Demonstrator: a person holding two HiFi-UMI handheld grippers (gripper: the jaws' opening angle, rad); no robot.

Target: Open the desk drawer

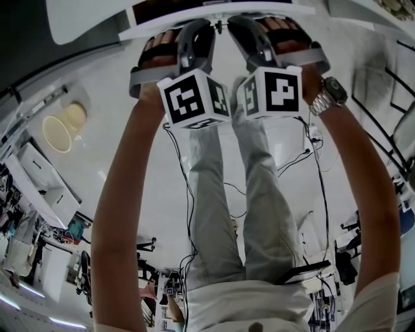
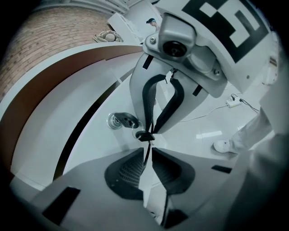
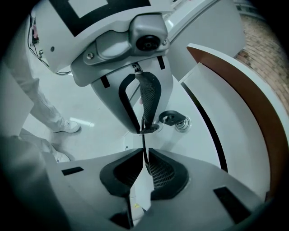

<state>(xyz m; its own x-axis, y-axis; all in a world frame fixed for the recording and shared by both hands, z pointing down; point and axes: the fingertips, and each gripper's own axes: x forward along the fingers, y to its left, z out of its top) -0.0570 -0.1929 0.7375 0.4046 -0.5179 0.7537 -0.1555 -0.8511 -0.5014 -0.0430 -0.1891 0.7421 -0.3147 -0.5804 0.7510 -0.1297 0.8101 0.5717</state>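
Observation:
The white drawer front (image 2: 90, 149) hangs under a brown-topped desk (image 2: 54, 76), with a dark gap along its upper edge. A key (image 2: 124, 120) sits in the round lock (image 2: 113, 121). From its ring hangs a second dark key (image 2: 144, 135). Both grippers meet tip to tip at that hanging key. My right gripper (image 3: 145, 151) is shut on the key's thin blade. My left gripper (image 2: 148, 150) has a narrow gap between its pads, and the blade stands in it. In the head view, left gripper (image 1: 211, 26) and right gripper (image 1: 230, 24) reach up side by side to the drawer (image 1: 194, 16).
The person's legs (image 1: 246, 194) and a shoe (image 2: 223, 145) stand on the glossy white floor below. Cables (image 1: 188, 194) and a power strip (image 2: 233, 102) lie there. A round cream object (image 1: 58, 130) is at the left. A brick wall (image 2: 45, 36) lies behind the desk.

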